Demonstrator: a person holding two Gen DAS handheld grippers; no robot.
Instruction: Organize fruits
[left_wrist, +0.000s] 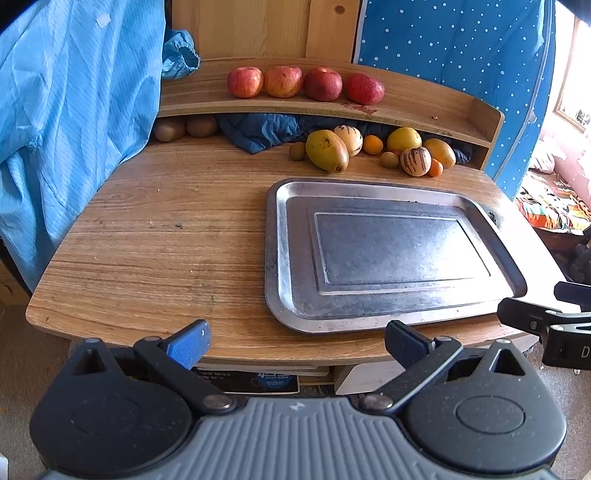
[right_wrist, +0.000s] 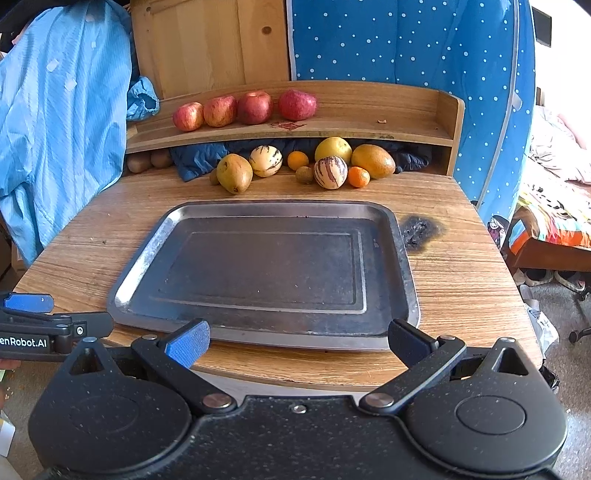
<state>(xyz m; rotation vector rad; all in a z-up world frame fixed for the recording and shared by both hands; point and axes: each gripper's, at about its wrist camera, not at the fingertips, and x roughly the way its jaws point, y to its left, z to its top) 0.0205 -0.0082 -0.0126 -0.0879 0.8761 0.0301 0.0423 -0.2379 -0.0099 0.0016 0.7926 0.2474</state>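
An empty metal tray (left_wrist: 291, 258) (right_wrist: 147, 258) lies on the wooden table. Behind it, under the shelf, sits a cluster of fruit: a yellow-green mango (left_wrist: 327, 150) (right_wrist: 234, 172), striped pepino melons (left_wrist: 416, 161) (right_wrist: 330, 172), small oranges (left_wrist: 372, 144) (right_wrist: 297, 160), a second mango (right_wrist: 373, 161), a yellow round fruit (right_wrist: 333, 148) and kiwis (right_wrist: 304, 174). Several red apples (left_wrist: 284, 81) (right_wrist: 255, 107) line the shelf. My left gripper (left_wrist: 297, 343) hangs open at the table's front edge. My right gripper (right_wrist: 298, 343) hangs open just before the tray. Both hold nothing.
Two more kiwis (left_wrist: 184, 127) lie under the shelf's left end beside a dark blue cloth (left_wrist: 258, 131). A light blue garment (left_wrist: 74, 110) hangs at the left. A burn mark (right_wrist: 419, 230) scars the table right of the tray. A dotted blue fabric wall (right_wrist: 406, 44) stands behind.
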